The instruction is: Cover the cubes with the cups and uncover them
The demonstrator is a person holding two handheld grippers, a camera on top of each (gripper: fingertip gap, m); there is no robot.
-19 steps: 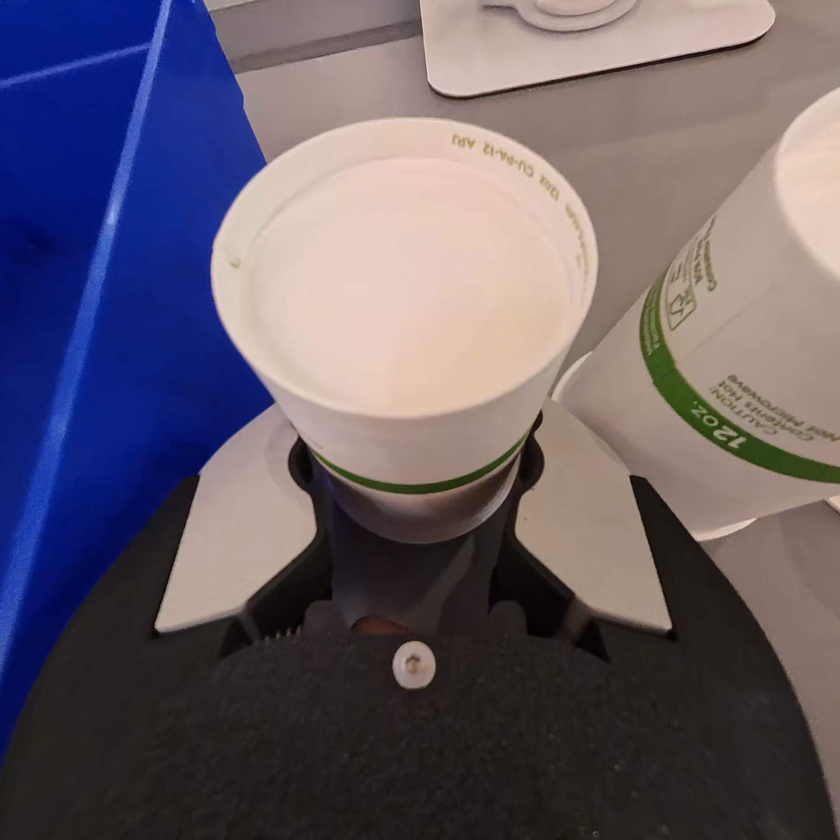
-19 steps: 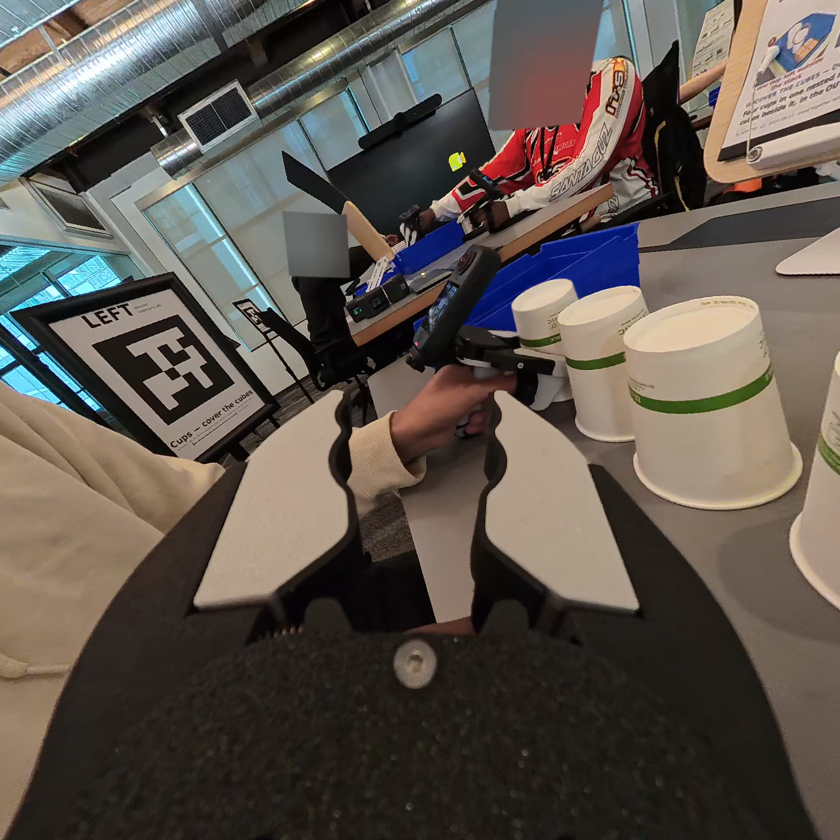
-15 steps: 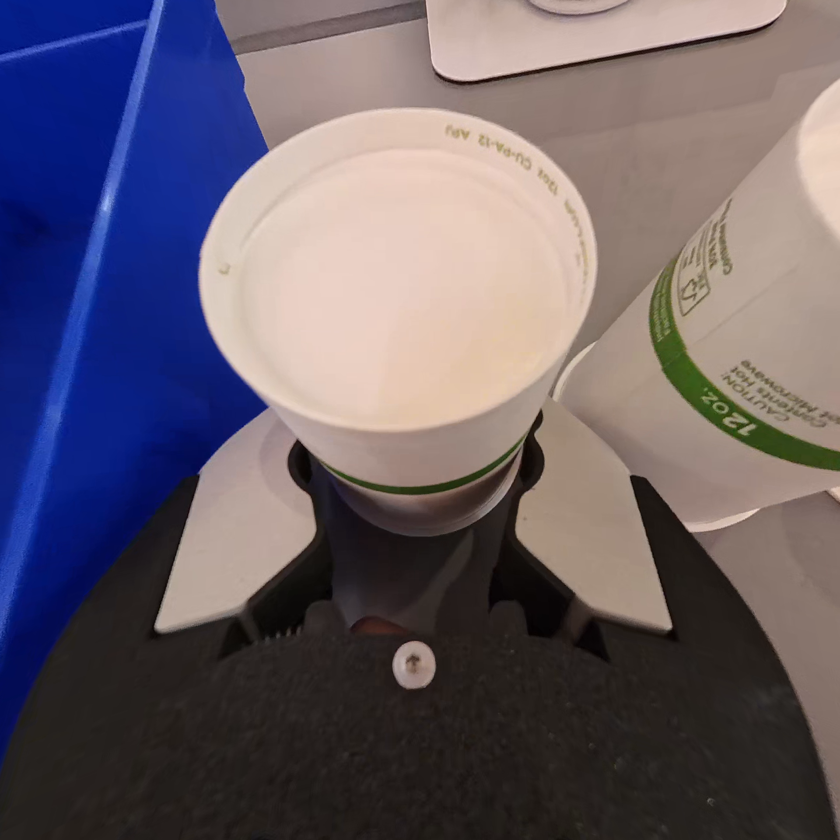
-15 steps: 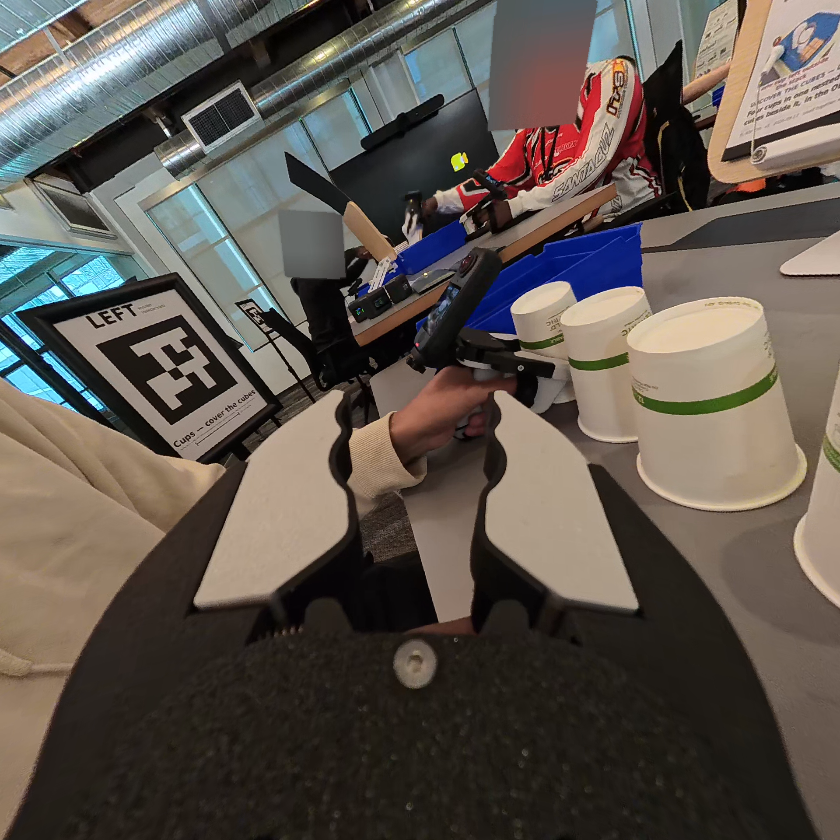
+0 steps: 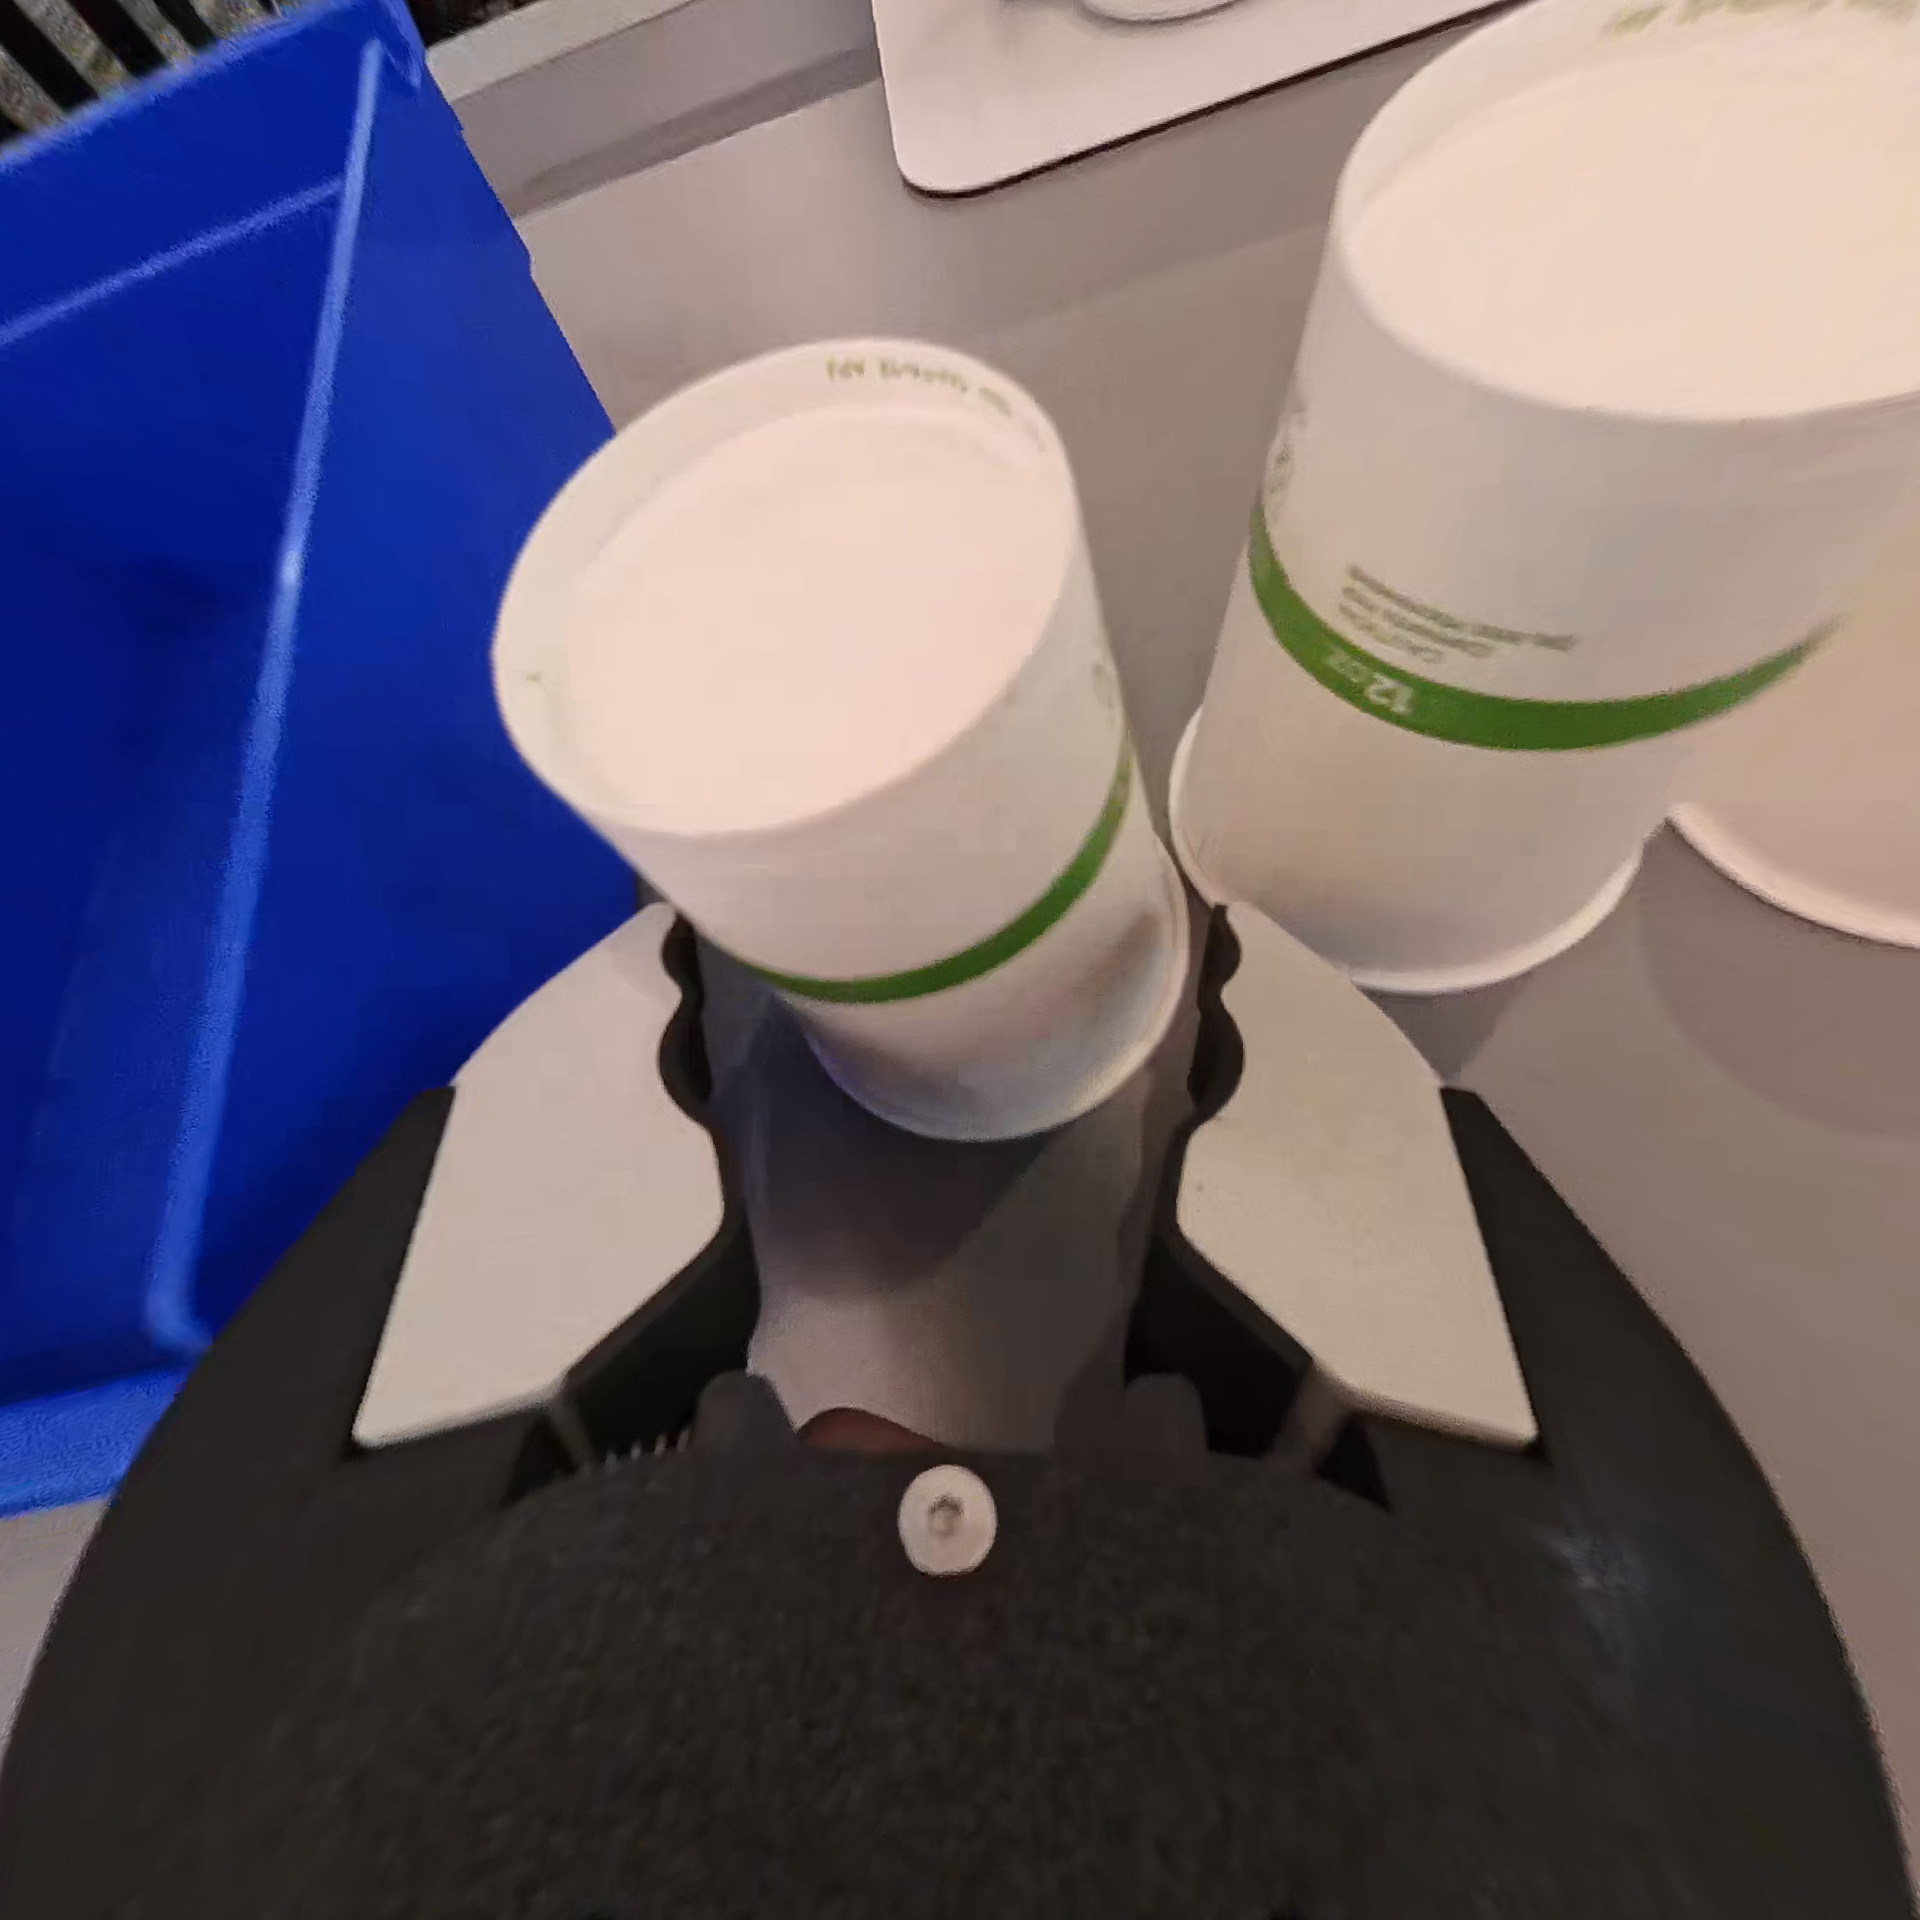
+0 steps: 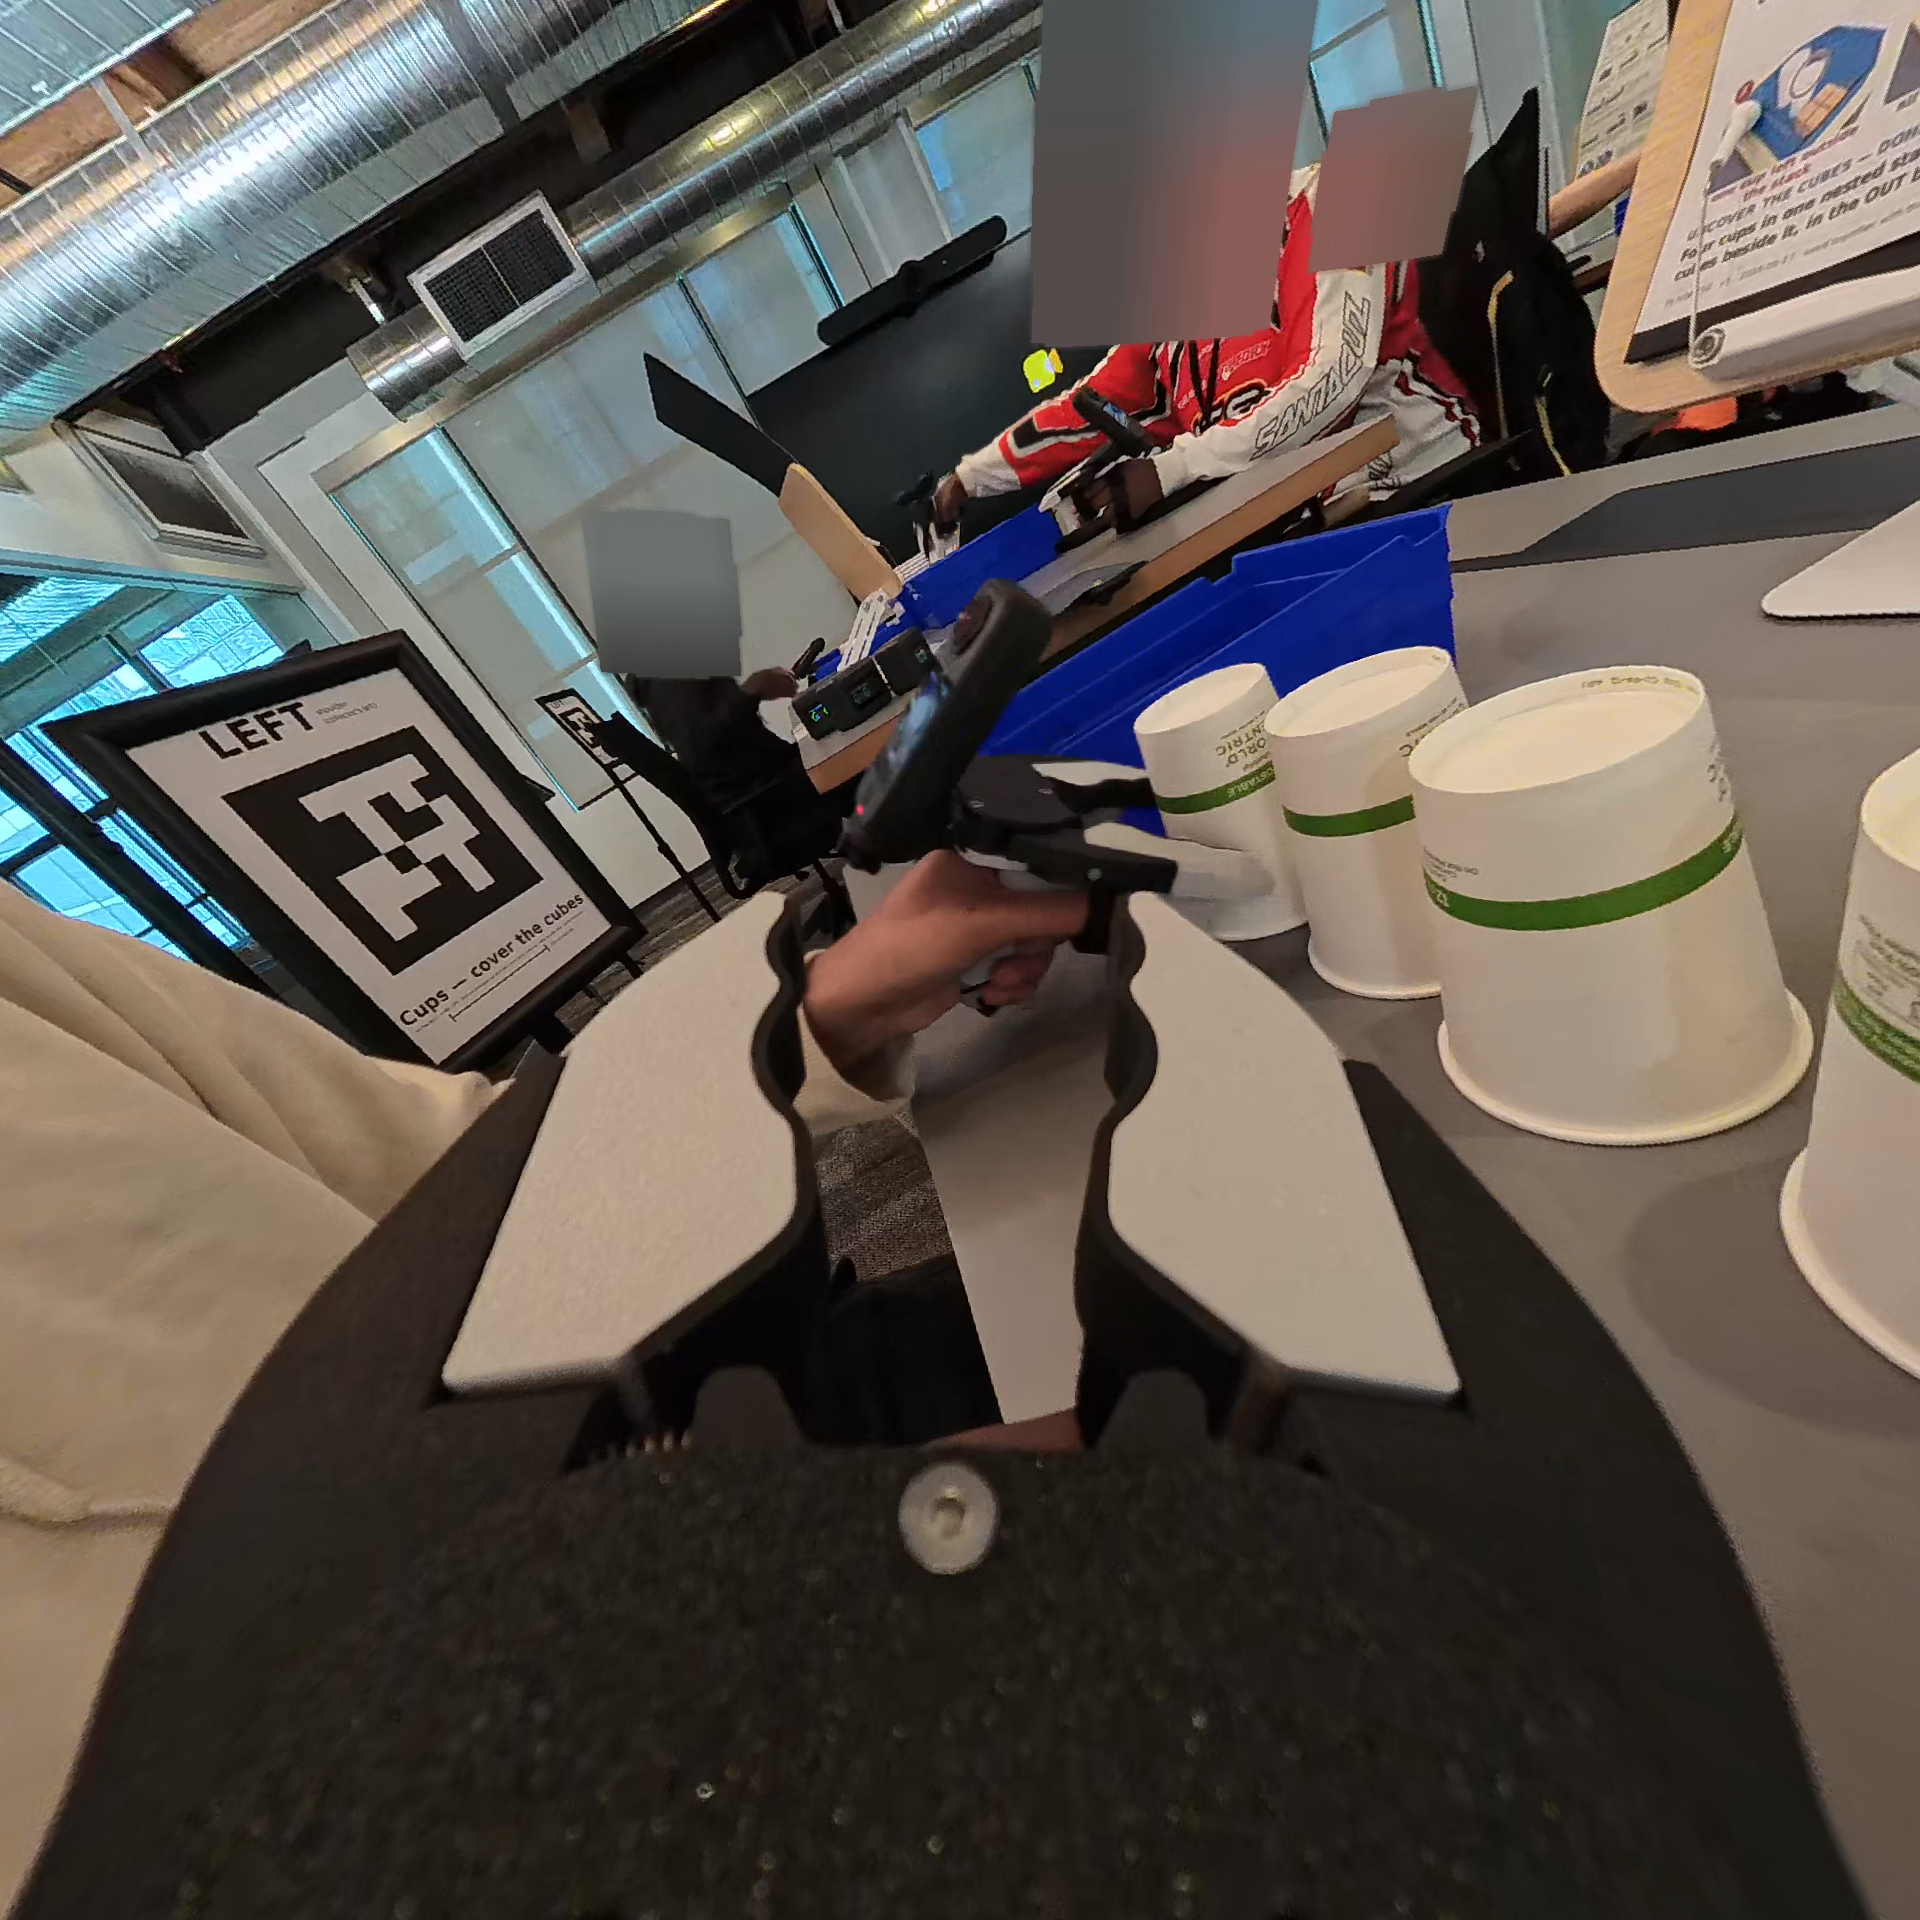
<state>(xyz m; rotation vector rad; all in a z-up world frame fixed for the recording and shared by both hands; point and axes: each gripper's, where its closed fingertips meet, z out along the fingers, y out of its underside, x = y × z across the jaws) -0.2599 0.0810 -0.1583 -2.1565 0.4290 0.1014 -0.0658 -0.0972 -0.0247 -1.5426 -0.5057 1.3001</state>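
Hovering left claw (image 5: pixel 940 997) (open) around cup (image 5: pixel 831 707)

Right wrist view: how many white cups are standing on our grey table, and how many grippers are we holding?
White cups: 4
Grippers: 2, the left gripper and the right gripper
Total: 6

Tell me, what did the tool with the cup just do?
The left tool opened its fingers and let go of the end cup, which now stands apart from them, nearer the second cup. The right tool stayed open and empty, and the other upside-down cups stayed put on the grey table.
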